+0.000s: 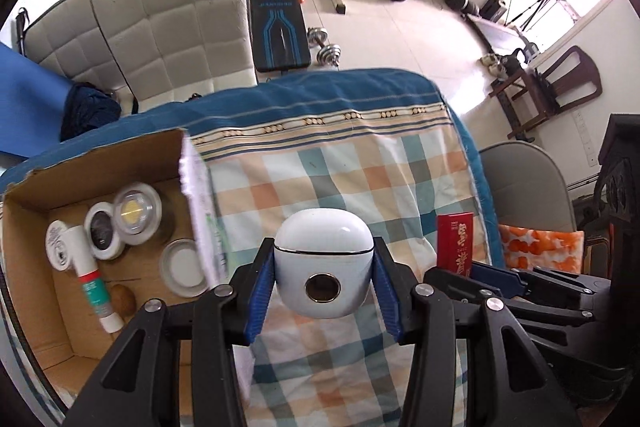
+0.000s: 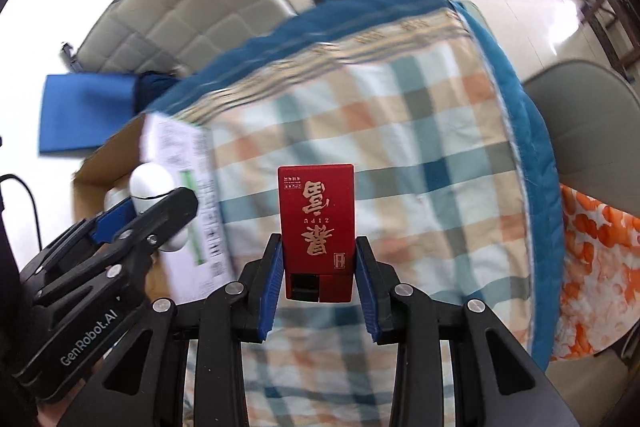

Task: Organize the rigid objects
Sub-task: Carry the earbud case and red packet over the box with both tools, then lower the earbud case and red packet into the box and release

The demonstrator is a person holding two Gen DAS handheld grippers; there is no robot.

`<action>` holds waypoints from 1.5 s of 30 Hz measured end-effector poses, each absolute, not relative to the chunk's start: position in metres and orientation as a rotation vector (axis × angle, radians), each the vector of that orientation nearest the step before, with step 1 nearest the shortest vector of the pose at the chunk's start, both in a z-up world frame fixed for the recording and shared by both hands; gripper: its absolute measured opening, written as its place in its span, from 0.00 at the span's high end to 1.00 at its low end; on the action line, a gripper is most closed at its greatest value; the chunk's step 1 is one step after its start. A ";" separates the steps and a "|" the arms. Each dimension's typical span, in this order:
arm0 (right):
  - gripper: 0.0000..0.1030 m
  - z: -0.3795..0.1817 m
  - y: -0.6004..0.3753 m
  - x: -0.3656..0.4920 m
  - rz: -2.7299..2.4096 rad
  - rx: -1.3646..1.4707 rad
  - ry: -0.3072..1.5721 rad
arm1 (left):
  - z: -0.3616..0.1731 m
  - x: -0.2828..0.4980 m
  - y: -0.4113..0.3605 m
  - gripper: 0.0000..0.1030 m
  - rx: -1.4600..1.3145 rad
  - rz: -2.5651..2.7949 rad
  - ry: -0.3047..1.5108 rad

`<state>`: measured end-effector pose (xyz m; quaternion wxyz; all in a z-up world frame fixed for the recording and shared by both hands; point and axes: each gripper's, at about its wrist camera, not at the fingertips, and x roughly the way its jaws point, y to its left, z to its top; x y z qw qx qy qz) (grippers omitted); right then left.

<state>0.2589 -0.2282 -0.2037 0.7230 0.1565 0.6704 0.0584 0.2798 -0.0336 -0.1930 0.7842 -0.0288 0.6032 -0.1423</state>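
White case [image 1: 324, 263] clamped in left gripper [image 1: 324, 291]; right gripper [image 2: 318, 283] grips red box [image 2: 318, 231] (both lifted).

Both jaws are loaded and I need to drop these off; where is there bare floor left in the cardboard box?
In the open cardboard box, bare floor shows along the near edge, below the white tube with green band. The far half is crowded with round white jars. The checked blanket is bare beyond the box.

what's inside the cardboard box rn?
In the cardboard box: a clear-lidded gold tin, a dark-topped jar, a white lid, a white tube, a white roll, a brown nut-like item. The near corner is hidden behind the left gripper.
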 end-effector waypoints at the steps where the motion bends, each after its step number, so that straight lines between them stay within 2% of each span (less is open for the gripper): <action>1: 0.65 -0.194 -0.219 0.254 0.151 0.339 1.470 | -0.184 0.276 -0.026 0.58 -0.070 -0.305 1.294; 11: 0.65 -0.176 -0.066 0.229 0.319 0.246 1.458 | -0.143 0.237 0.112 0.58 -0.104 -0.182 1.240; 16: 0.65 -0.203 -0.002 0.229 0.352 0.211 1.496 | -0.167 0.227 0.184 0.58 -0.144 -0.084 1.281; 21: 0.65 -0.246 0.046 0.239 0.336 0.164 1.557 | -0.216 0.228 0.233 0.58 -0.188 -0.031 1.363; 28: 0.65 -0.311 0.078 0.253 0.268 0.090 1.631 | -0.288 0.244 0.261 0.58 -0.208 -0.009 1.482; 34: 0.65 -0.346 0.086 0.265 0.208 0.051 1.668 | -0.336 0.258 0.265 0.58 -0.184 -0.024 1.570; 45: 0.64 -0.368 0.090 0.279 0.162 0.007 1.688 | -0.342 0.262 0.259 0.58 -0.174 -0.039 1.573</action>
